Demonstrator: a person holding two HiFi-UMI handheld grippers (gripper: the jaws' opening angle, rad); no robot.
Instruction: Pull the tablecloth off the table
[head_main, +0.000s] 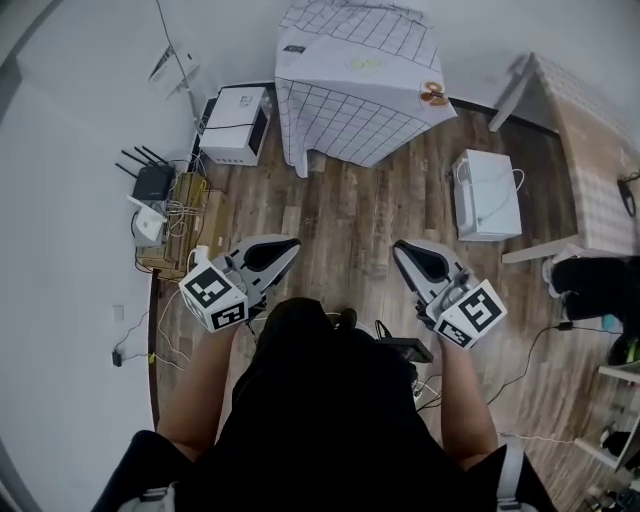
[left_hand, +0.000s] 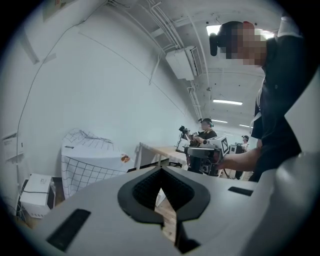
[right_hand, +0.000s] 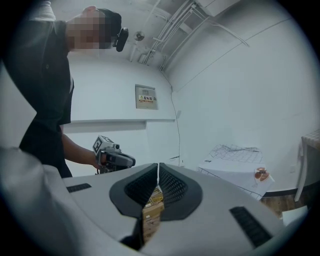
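Observation:
A white tablecloth with a thin grid pattern (head_main: 355, 80) drapes over a small table at the far end of the wooden floor, and an orange print marks its right corner. The tablecloth (left_hand: 92, 160) also shows low on the left in the left gripper view, and it (right_hand: 235, 160) lies to the right in the right gripper view. My left gripper (head_main: 293, 243) and right gripper (head_main: 398, 246) hover side by side in front of my body, well short of the table. Both are shut with nothing between their jaws, as the left gripper (left_hand: 161, 172) and right gripper (right_hand: 158, 167) show close up.
A white box (head_main: 235, 125) stands left of the table and a white appliance (head_main: 487, 193) to its right. A router (head_main: 152, 182) and a wooden crate (head_main: 180, 225) line the left wall. Another table (head_main: 590, 150) fills the right side. Cables trail across the floor. Other people (left_hand: 205, 132) stand far off.

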